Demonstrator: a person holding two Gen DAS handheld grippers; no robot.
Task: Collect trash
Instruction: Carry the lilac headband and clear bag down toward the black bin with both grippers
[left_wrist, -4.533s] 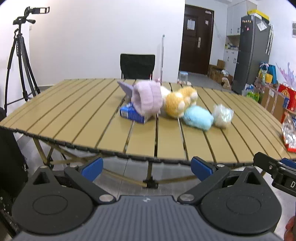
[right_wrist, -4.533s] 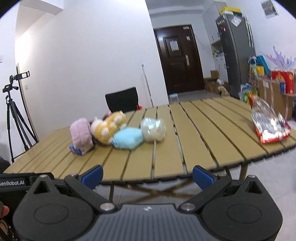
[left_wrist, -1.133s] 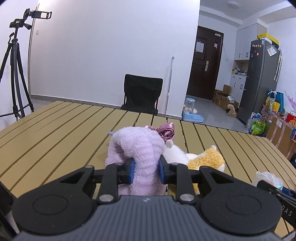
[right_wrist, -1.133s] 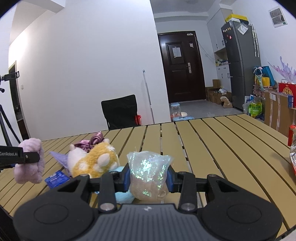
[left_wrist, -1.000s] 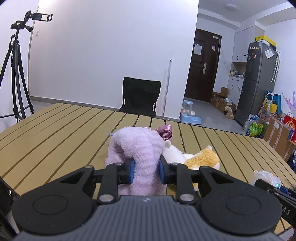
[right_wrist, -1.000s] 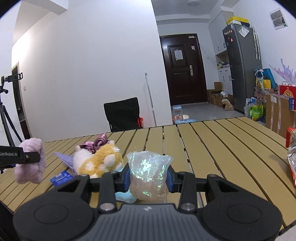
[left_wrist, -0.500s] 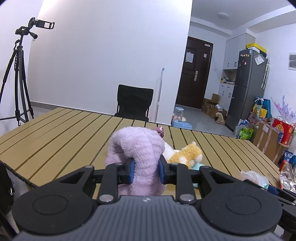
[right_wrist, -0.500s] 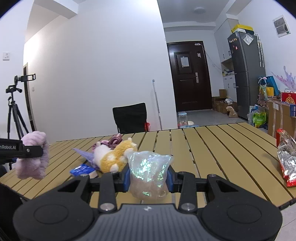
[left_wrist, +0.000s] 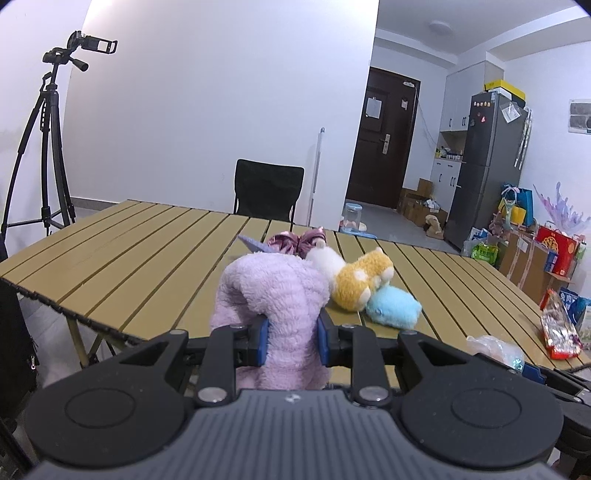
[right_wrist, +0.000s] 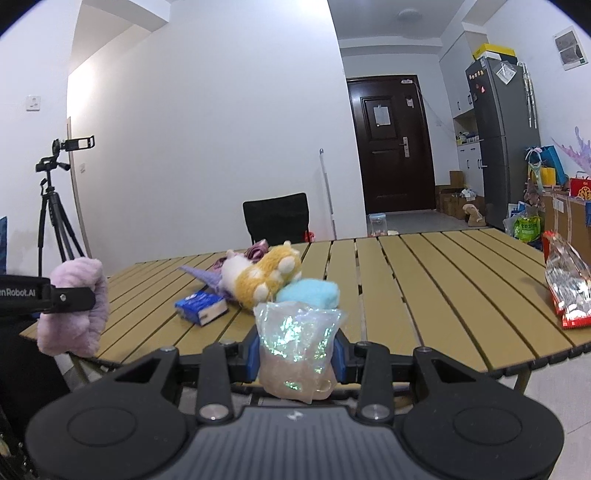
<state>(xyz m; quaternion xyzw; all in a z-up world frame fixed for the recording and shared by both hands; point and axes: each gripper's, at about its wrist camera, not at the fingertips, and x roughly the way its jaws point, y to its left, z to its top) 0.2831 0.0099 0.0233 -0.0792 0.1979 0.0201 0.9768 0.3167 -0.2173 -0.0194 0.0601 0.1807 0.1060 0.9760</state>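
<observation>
My left tongs (left_wrist: 290, 339) are clamped narrowly on a lilac plush (left_wrist: 275, 295), held up off the slatted surface (left_wrist: 129, 251) near its front edge. My right tongs (right_wrist: 295, 352) pinch an iridescent plastic bag (right_wrist: 297, 347), also lifted clear. On the surface lie an orange-and-white plush (right_wrist: 264, 275) touching a light blue plush (right_wrist: 308, 291), with a blue packet (right_wrist: 201, 306) just beside them. A red snack bag (right_wrist: 565, 284) sits well apart, near the right edge.

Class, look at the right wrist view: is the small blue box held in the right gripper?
No. The blue box lies on the table; the right gripper holds a shiny plastic bag.
</observation>
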